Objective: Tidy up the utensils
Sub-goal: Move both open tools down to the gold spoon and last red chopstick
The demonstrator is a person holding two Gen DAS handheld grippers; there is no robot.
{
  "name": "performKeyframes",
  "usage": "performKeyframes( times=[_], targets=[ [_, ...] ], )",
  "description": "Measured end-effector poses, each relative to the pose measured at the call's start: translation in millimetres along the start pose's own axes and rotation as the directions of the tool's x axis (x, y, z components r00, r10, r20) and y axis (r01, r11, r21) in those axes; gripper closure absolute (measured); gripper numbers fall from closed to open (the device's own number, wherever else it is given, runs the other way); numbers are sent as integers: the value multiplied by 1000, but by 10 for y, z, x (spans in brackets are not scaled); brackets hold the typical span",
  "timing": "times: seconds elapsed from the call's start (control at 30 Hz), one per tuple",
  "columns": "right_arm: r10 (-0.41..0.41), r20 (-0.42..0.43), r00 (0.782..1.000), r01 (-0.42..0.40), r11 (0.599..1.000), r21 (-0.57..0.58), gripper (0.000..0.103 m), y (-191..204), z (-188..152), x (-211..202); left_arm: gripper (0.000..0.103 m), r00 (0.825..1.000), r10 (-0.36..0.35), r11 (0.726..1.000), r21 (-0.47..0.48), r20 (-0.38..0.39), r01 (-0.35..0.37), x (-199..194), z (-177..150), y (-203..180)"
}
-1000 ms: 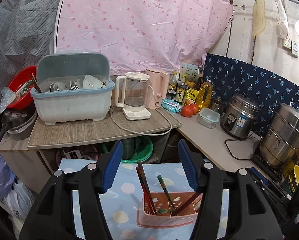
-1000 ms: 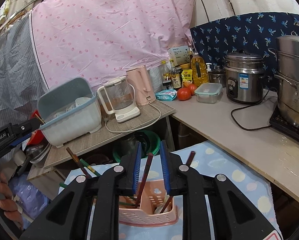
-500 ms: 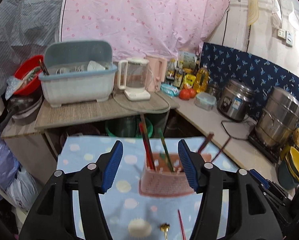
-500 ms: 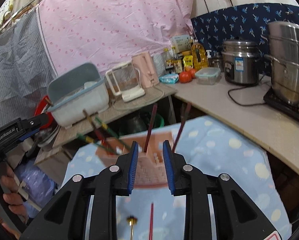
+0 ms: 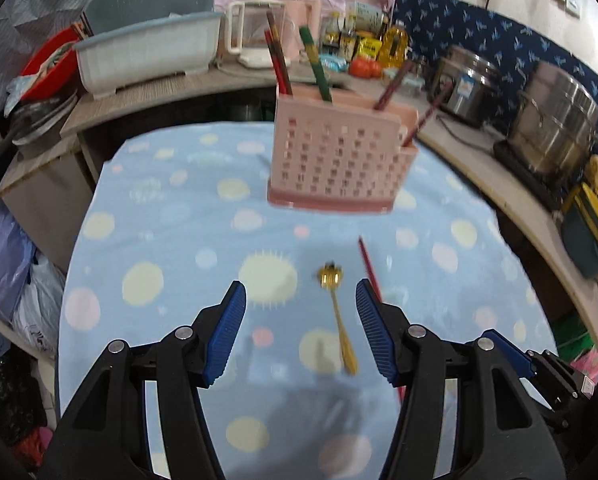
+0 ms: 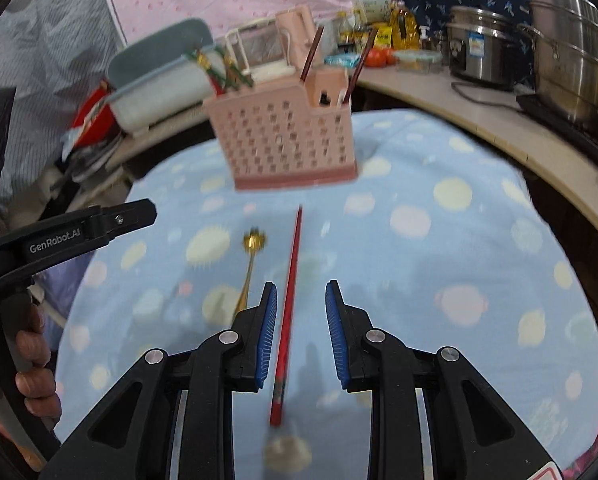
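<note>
My left gripper (image 5: 297, 328) has its jaws spread, with nothing pinched. Between them, nearer to the right jaw, the gold spoon (image 5: 337, 312) lies on the dotted blue cloth (image 5: 159, 216) that covers the surface. Just beyond the right jaw lies the red chopstick (image 5: 366, 258). My right gripper (image 6: 301, 330) also has its jaws apart (they have just opened a little); the red chopstick runs between them, close to the left jaw, and I cannot tell if it touches. Ahead of both jaws the pink utensil basket (image 6: 283, 140) stands upright with several chopsticks in it.
</note>
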State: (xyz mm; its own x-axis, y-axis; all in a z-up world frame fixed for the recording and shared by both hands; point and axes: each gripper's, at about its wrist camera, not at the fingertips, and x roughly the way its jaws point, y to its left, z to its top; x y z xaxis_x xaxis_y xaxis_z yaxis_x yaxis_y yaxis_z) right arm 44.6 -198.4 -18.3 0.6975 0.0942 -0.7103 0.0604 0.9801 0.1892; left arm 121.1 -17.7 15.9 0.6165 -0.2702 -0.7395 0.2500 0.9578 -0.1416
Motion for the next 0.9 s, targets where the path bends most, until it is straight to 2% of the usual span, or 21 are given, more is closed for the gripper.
performKeyframes(
  times=[0.17, 0.27, 0.47, 0.9],
  targets=[
    [10, -78, 997, -12, 1000, -27, 78, 110, -373, 118, 49, 998, 15, 1000, 5, -62, -14, 74, -349, -17],
    [-3, -95, 996, -2, 998, -57, 78, 171, -501, 172, 49, 996, 27, 1000, 8, -90, -27, 121, -504, -16],
    [-5, -116, 993, -2, 998, -60, 78, 162, -594, 236, 49, 993, 41, 999, 10, -111, -40, 151, -695, -6],
    [-25, -124, 992, 15, 997, -80, 81, 173, -656, 317, 49, 990, 46, 999, 22, -136, -43, 211, -801, -39]
  ],
)
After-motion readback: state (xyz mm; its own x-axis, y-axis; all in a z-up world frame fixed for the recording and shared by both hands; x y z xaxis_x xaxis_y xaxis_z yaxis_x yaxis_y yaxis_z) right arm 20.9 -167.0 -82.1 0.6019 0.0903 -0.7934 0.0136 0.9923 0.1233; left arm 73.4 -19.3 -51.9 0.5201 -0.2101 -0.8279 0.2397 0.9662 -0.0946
